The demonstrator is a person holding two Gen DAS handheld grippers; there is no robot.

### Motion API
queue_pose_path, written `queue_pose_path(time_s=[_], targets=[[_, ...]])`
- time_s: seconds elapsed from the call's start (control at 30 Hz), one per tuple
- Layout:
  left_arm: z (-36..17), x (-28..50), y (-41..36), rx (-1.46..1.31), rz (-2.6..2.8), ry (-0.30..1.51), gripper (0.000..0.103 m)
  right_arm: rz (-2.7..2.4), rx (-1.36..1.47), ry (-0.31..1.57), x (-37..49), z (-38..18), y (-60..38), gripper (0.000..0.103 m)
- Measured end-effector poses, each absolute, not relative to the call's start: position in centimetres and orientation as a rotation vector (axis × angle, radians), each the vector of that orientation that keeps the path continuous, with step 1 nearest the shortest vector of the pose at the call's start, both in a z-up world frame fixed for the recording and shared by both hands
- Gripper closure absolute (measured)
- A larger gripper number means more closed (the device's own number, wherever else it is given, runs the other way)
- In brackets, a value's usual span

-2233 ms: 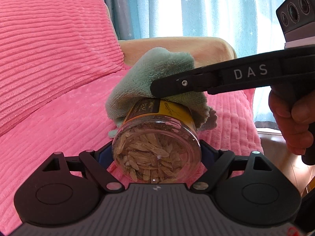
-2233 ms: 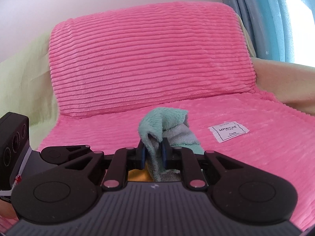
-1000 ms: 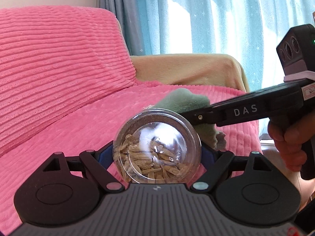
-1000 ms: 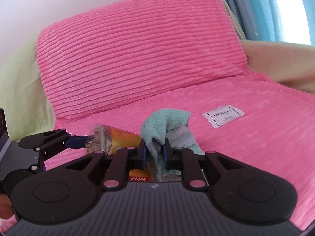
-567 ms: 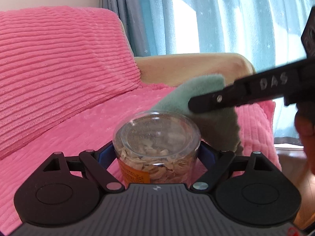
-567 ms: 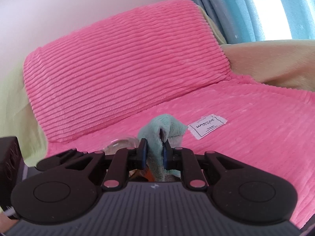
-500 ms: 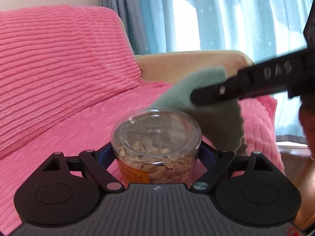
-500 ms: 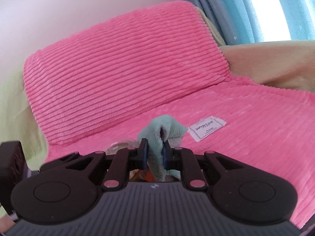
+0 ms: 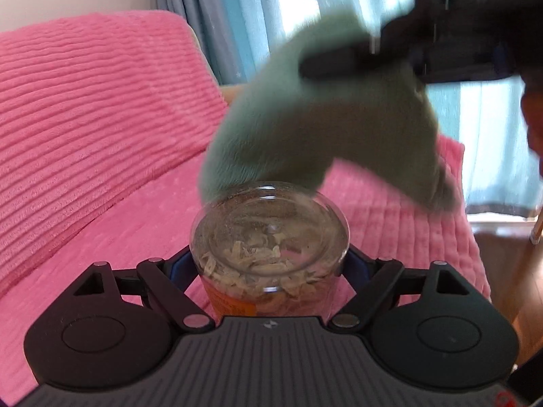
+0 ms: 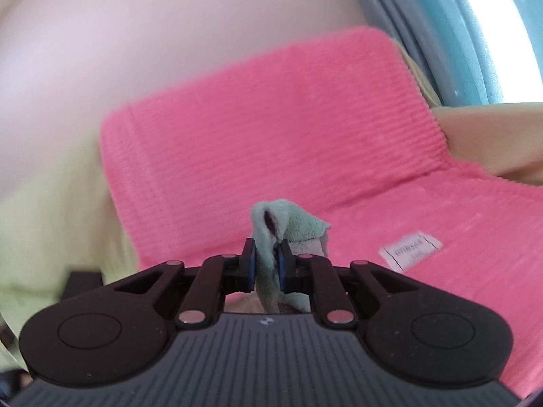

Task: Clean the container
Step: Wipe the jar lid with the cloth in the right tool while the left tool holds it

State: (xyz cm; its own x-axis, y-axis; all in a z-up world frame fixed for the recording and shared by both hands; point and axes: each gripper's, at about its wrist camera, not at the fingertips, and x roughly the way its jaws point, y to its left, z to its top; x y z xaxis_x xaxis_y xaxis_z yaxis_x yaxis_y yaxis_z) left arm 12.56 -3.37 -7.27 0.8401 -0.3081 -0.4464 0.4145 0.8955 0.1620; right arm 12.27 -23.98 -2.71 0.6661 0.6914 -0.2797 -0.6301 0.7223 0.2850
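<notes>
**Left wrist view: jar clamped, cloth at its upturned end**

Left wrist view. The left tongs (image 9: 269, 266) are closed on a clear plastic jar (image 9: 269, 237), one blue-padded finger on each side of its wall. The jar stands with a flat clear end facing up; pale seeds (image 9: 253, 264) lie inside against the wall, and an orange label (image 9: 230, 302) shows low on its side. A grey-green cloth (image 9: 315, 122), blurred by motion, hangs from the right tongs (image 9: 307, 68) and drapes down so that its lower edge meets the far rim of the jar; whether it presses on the rim or only overlaps it cannot be told from this view. At the right edge, part of a hand (image 9: 532, 112) grips the handle of the right tongs. Behind lie a sofa covered by a pink ribbed throw (image 9: 85, 118) and blue curtains (image 9: 237, 17).

Right wrist view. The right tongs (image 10: 268, 266) are narrowly closed on a fold of the cloth (image 10: 285, 224), which rises above the fingertips and also hangs below them. A white fabric tag (image 10: 410, 251) lies on the pink seat (image 10: 458, 220), well apart from the cloth. The jar is not clearly visible here.
</notes>
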Motion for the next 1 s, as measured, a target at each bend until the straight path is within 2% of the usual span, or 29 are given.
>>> queue_pose_path(time_s=[0.33,0.5,0.6,0.8,1.0], targets=[[-7.5,12.5,-3.4,0.268,-0.391,0.407,0.018,0.881,0.059,0.559,12.6,-4.0,-20.3,0.093],[-7.7,12.6,-3.1,0.250,-0.395,0.404,0.018,0.934,0.346,0.717,15.0,-5.7,-21.1,0.093],[-7.8,12.7,-3.2,0.254,-0.391,0.401,0.018,0.901,0.387,0.689,16.0,-6.2,-21.0,0.095],[-7.9,13.2,-2.9,0.215,-0.388,0.414,0.018,0.748,0.130,0.543,15.2,-5.1,-19.2,0.096],[-7.9,13.2,-3.3,0.232,-0.388,0.412,0.018,0.760,0.076,0.618,14.3,-4.3,-20.6,0.095]])
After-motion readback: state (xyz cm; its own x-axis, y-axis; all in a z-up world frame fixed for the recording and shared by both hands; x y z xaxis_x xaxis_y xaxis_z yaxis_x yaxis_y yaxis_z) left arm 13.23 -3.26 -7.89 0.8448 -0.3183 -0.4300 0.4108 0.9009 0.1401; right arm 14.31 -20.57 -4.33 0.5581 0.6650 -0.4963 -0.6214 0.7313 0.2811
